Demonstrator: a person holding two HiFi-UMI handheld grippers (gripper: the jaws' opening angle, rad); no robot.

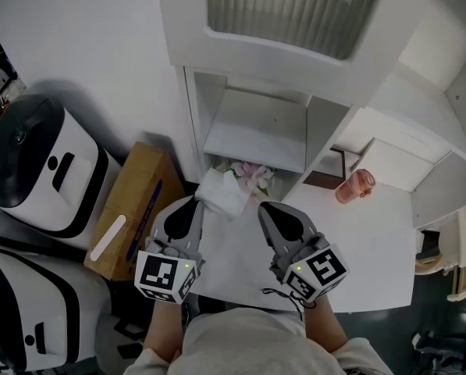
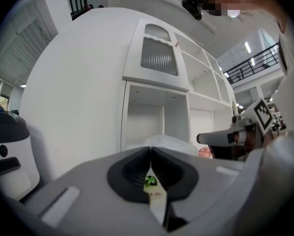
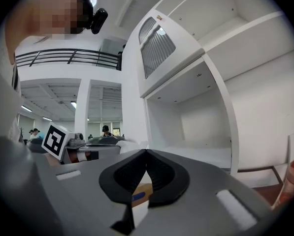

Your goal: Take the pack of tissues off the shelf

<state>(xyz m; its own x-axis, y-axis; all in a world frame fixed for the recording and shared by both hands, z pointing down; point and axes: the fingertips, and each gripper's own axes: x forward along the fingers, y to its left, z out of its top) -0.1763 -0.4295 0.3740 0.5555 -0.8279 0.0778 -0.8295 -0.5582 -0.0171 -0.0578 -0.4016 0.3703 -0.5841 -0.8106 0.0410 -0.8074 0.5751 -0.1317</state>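
In the head view, my left gripper [image 1: 199, 202] has its fingers pressed together on the near left edge of the pack of tissues [image 1: 231, 187]. The pack is just in front of the low opening of the shelf [image 1: 256, 127], near the far edge of the table [image 1: 373, 244]. My right gripper [image 1: 262, 206] is just right of the pack and seems apart from it. In the left gripper view, my fingers meet at the tips, and a strip of printed wrapper [image 2: 153, 193] is pinched between them. In the right gripper view, my fingers are closed on nothing, and only a cardboard box [image 3: 141, 191] shows below them. I judge that the pack is nearly out of the shelf. The next move is to draw it nearer and keep it level, so that the thin wrapper does not slip.
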